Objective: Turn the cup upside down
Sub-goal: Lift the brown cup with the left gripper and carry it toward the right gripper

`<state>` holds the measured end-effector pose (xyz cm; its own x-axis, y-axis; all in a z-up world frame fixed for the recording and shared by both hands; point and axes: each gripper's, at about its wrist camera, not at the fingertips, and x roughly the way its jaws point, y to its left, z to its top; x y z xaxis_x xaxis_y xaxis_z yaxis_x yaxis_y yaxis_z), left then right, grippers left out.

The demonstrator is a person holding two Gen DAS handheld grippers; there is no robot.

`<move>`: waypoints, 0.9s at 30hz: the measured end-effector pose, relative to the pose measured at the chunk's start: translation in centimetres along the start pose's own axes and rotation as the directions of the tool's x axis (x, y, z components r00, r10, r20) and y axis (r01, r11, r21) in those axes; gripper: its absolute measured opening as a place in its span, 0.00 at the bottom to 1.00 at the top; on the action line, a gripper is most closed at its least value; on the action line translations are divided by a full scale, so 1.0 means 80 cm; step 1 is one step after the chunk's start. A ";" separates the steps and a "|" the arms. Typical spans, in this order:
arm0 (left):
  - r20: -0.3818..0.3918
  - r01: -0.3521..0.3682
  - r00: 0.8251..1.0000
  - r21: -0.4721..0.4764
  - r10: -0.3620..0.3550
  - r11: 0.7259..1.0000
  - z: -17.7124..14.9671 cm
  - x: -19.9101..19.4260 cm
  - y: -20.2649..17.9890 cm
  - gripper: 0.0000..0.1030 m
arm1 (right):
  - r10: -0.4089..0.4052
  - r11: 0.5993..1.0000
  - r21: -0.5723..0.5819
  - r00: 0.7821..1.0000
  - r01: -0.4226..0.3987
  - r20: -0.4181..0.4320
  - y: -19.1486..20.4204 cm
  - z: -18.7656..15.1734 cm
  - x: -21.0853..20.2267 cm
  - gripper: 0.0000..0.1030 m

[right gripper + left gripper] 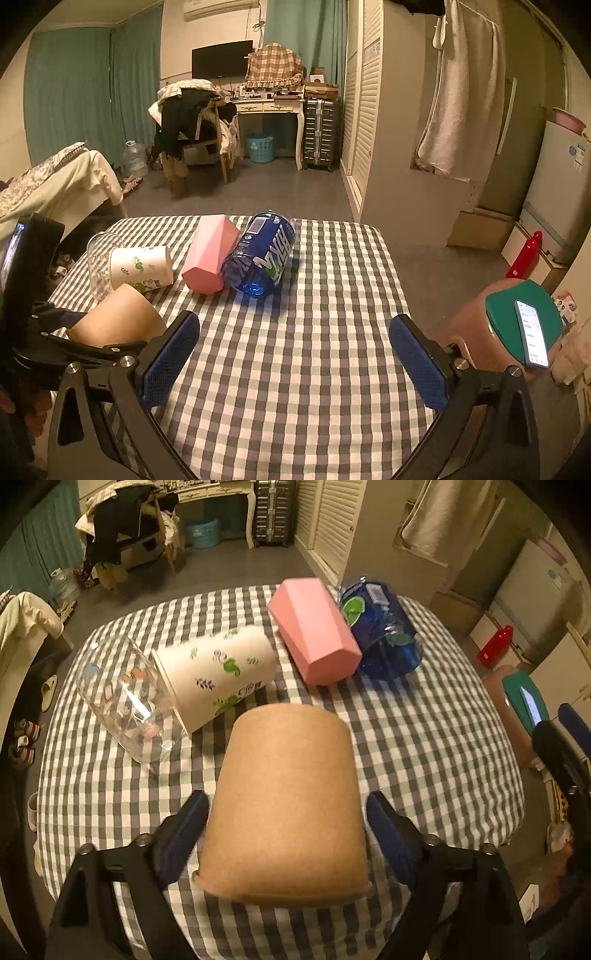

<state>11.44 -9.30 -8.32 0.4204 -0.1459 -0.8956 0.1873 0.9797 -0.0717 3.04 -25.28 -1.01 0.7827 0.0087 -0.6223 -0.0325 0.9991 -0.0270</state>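
A brown paper cup (284, 805) lies between the fingers of my left gripper (288, 834), rim towards the camera and base pointing away, over the checked tablecloth (424, 746). The blue pads sit against its sides, so the gripper is shut on it. In the right wrist view the same cup (122, 314) shows at the left, tilted, in the left gripper. My right gripper (295, 354) is open and empty above the near part of the table.
On their sides at the far half of the table lie a clear glass (125, 701), a white floral cup (218, 675), a pink faceted cup (314, 627) and a blue cup (384, 631). A stool with a phone (532, 332) stands at the right.
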 end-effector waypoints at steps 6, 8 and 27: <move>0.090 0.027 0.996 -0.005 -0.027 1.000 0.005 -0.046 0.008 0.97 | -0.007 1.000 0.000 1.000 0.007 0.014 0.004 0.004 -0.013 1.00; 0.144 0.021 0.989 -0.009 -0.019 1.000 0.003 -0.066 0.018 0.97 | -0.007 1.000 -0.001 1.000 0.007 0.022 0.006 0.006 -0.019 1.00; 0.451 -0.118 0.874 -0.165 0.181 0.979 -0.069 -0.123 0.162 0.98 | 0.042 0.996 -0.075 0.998 -0.046 -0.055 0.134 0.013 -0.017 1.00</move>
<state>4.83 5.60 -2.88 0.8015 -0.0122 -0.5978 -0.0126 0.9992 -0.0374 2.29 -14.57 0.35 0.7453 0.0485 -0.6649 -0.1152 0.9917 -0.0567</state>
